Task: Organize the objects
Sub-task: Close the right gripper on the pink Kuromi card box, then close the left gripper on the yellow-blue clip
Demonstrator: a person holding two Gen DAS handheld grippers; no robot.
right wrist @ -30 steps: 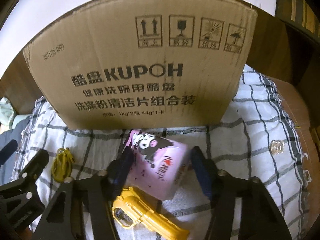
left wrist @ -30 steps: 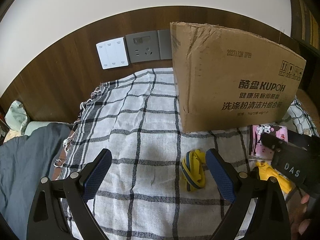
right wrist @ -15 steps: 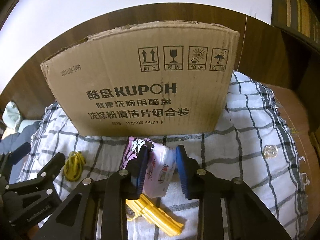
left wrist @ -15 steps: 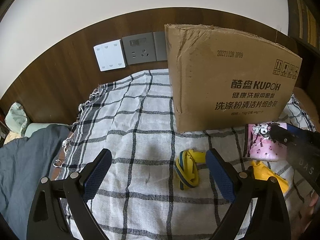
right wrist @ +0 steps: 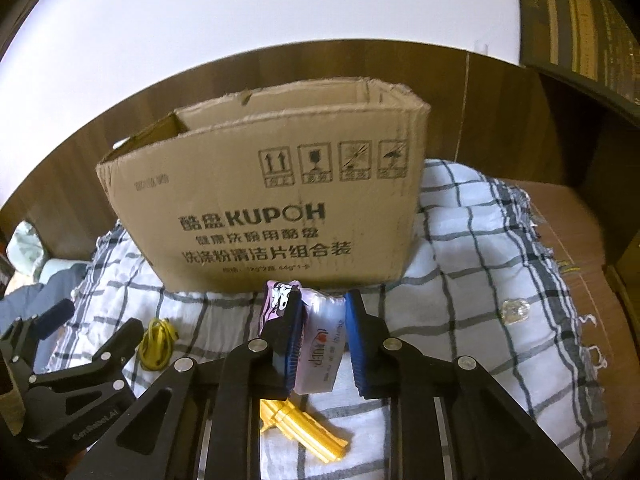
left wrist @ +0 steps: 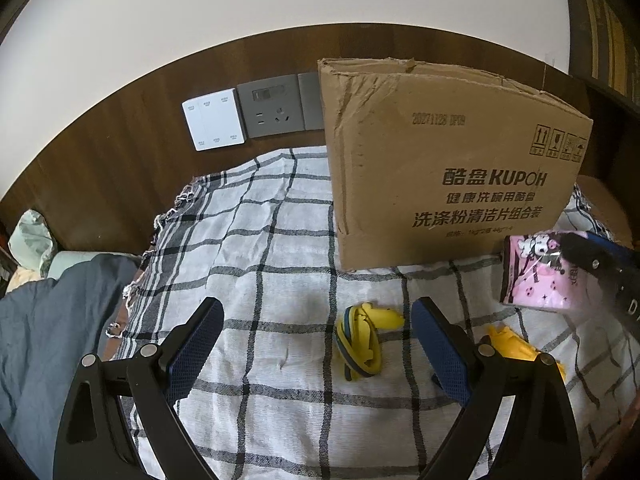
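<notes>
My right gripper [right wrist: 322, 338], angled downward before the cardboard box [right wrist: 280, 204], is closing its jaws on the pink tissue pack [right wrist: 320, 344], lifted clear of the checked cloth [right wrist: 480, 264]. My left gripper [left wrist: 316, 354], tilted likewise, gapes empty left of the box, astride the yellow cord [left wrist: 362, 340].

A bedroom in a home, seen over a bed.

A white cotton throw with black checks and fringed edges [left wrist: 256, 264] covers the bed, with rumpled blue-grey bedding [left wrist: 48, 320] at the near left. Behind it stands a dark wooden headboard panel [left wrist: 120, 152] carrying a white switch plate [left wrist: 213, 125] and a grey wall socket [left wrist: 272, 111], below a plain white wall [left wrist: 280, 4].
</notes>
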